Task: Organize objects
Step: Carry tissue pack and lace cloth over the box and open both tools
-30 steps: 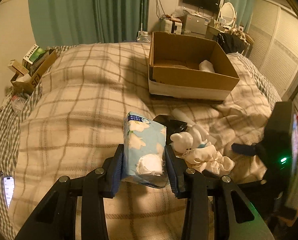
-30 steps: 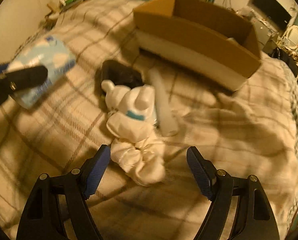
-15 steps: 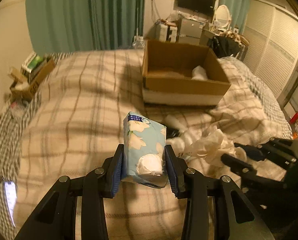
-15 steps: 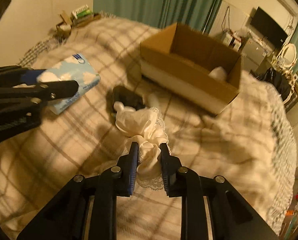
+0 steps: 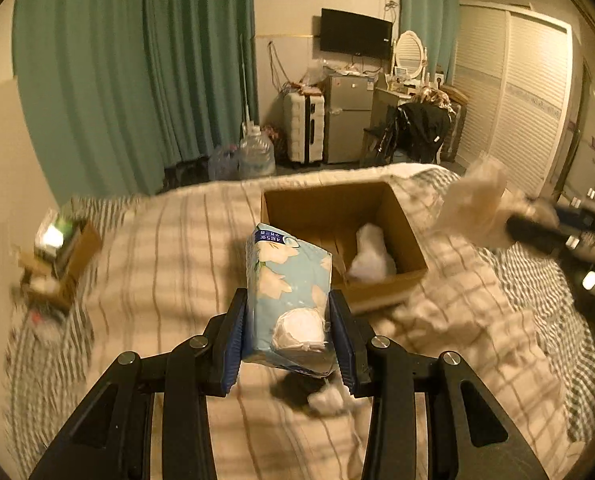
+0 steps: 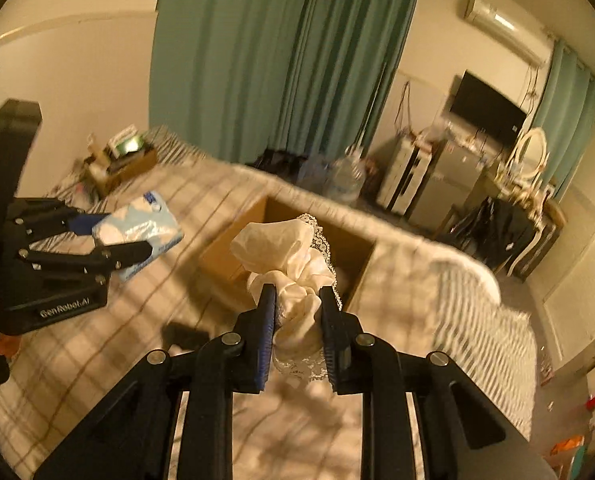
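Note:
My left gripper [image 5: 289, 334] is shut on a light blue tissue pack [image 5: 289, 280] and holds it high above the plaid bed, in front of an open cardboard box [image 5: 401, 216]. A white item [image 5: 371, 254] lies inside the box. My right gripper [image 6: 297, 322] is shut on a bunched white lace cloth [image 6: 293, 256] and holds it in the air near the box [image 6: 225, 256]. The cloth [image 5: 477, 200] also shows at the right of the left wrist view. The left gripper with the tissue pack [image 6: 137, 228] shows at the left of the right wrist view.
A dark object [image 6: 185, 336] and a small white thing [image 5: 327, 400] remain on the bedspread. A small box of clutter [image 5: 57, 256] sits at the bed's left edge. Beyond the bed stand water bottles [image 5: 255, 152], a suitcase and green curtains.
Both grippers have risen and tilted up, carrying the tissue pack and the cloth toward the cardboard box. The right gripper closed on the cloth a second ago.

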